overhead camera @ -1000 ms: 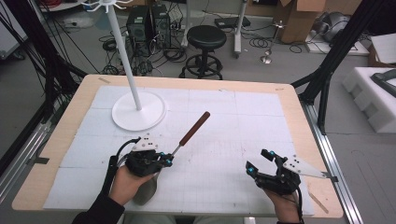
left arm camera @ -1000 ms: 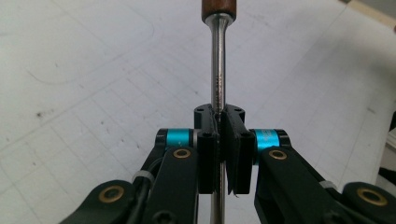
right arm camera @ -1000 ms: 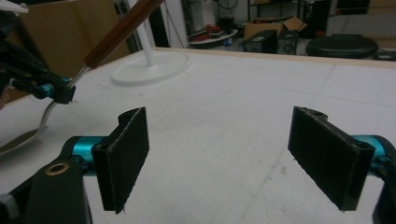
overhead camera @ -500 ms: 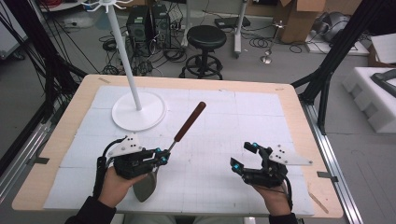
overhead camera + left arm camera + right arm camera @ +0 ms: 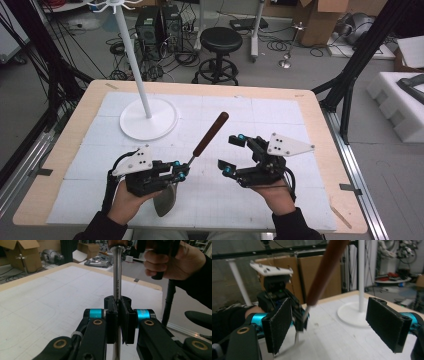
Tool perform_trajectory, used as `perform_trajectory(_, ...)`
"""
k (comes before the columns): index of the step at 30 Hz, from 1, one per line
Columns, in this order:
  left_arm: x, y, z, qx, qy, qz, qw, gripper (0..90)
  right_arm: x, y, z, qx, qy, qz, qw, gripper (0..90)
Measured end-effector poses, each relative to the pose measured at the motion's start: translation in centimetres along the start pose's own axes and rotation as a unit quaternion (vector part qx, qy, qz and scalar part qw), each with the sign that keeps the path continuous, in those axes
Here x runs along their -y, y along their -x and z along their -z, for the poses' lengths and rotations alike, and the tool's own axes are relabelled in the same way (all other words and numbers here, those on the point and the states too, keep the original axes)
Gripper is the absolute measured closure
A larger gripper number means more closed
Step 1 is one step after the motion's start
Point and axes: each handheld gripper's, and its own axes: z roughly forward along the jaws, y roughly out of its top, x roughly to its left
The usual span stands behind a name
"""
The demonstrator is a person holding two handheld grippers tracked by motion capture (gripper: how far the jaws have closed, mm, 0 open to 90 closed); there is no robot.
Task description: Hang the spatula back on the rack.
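Above table: left claw [image 5: 179, 170] clamped on spatula [image 5: 210, 134] shank; right claw [image 5: 234, 154] apart, near handle.

Spatula [image 5: 202, 145] – glossy brown wooden handle, polished metal shank; table [image 5: 320, 130] – pale wood rim, matt white mat.

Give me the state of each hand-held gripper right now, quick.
Left hand-held gripper: closed on the metal shank of the spatula, holding it handle up.
Right hand-held gripper: open, holding nothing, jaws wide apart beside the spatula's handle.
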Motion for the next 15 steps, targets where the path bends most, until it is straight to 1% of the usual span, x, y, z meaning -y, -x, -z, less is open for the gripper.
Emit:
perform_trajectory(3, -0.4, 0.1, -0.2, 0.005, 0.002, -0.007, 1.0, 84.1, -1.8, -0.1, -0.9, -0.013, 0.0, 0.012, 0.9998, 20.2)
perform_trajectory(6, -0.5, 0.2, -0.4, 0.007, 0.004, -0.01, 0.9999, 84.1, -3.4, -0.2, -1.6, -0.023, -0.002, 0.017, 0.9996, 20.8)
perform_trajectory(7, -0.5, 0.2, -0.4, 0.007, 0.003, -0.013, 0.9999, 84.1, -3.8, -0.3, -1.8, -0.026, -0.001, 0.023, 0.9994, 22.9)
perform_trajectory(8, -0.5, 0.2, -0.5, 0.008, 0.003, -0.015, 0.9999, 84.1, -4.2, -0.3, -2.0, -0.028, -0.003, 0.021, 0.9994, 24.2)
perform_trajectory(11, -0.5, 0.1, -0.5, 0.006, 0.005, -0.014, 0.9999, 84.1, -5.1, -0.5, -2.3, -0.036, -0.005, 0.025, 0.999, 28.6)
perform_trajectory(12, -0.5, 0.2, -0.5, 0.006, 0.009, -0.013, 0.9999, 84.1, -5.3, -0.5, -2.4, -0.038, -0.007, 0.024, 0.999, 29.5)
perform_trajectory(15, -0.6, 0.3, -0.5, 0.008, 0.007, -0.016, 0.9998, 84.1, -5.7, -0.6, -2.5, -0.043, -0.008, 0.019, 0.9988, 35.6)
